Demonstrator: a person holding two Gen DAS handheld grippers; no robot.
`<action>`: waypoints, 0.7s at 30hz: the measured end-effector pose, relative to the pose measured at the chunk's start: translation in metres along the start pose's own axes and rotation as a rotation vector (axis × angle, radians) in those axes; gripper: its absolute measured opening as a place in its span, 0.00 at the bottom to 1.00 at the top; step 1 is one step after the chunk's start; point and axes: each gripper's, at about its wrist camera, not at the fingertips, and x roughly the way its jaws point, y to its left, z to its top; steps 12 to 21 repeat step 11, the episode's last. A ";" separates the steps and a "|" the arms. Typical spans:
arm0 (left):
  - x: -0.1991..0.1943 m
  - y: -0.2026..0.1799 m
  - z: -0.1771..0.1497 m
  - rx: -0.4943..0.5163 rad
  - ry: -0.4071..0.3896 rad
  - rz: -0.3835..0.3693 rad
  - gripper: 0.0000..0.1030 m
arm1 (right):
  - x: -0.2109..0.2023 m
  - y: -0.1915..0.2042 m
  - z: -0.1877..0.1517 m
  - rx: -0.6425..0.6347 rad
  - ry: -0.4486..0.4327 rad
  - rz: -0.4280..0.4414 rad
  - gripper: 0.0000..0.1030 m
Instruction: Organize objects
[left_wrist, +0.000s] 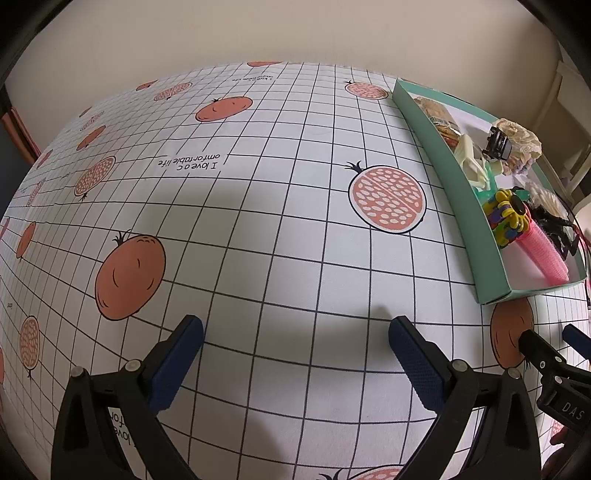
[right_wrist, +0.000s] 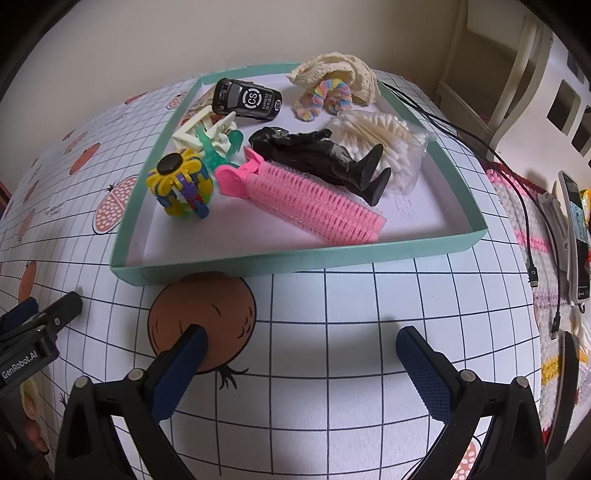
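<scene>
Tablecloth (left_wrist: 258, 229), gridded fabric, bare beyond left gripper (left_wrist: 295, 343), jaws apart, empty. Right gripper (right_wrist: 301, 350) likewise spread, just short of teal cardboard tray (right_wrist: 295, 258) holding ribbed pink roller (right_wrist: 314, 199), black figure (right_wrist: 314, 151), toy car (right_wrist: 247, 98).

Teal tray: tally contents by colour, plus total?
In the teal cardboard tray:
Black: 2, toy car, action figure
Pink: 1, hair roller
Cream/white: 3, crochet doily, cotton swab bag, plastic clip
Multicolour: 2, scrunchie, spinner toy
Green: 1, translucent clip
Total: 9
</scene>
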 end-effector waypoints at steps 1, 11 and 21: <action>0.000 0.000 0.000 0.000 0.000 0.000 0.98 | 0.000 0.000 0.000 0.000 -0.001 0.000 1.00; 0.000 0.001 0.000 0.000 -0.001 0.000 0.98 | 0.000 0.000 0.001 0.000 -0.001 0.000 1.00; 0.000 0.001 0.000 0.000 -0.001 0.000 0.98 | 0.000 0.000 0.001 0.000 -0.001 0.000 1.00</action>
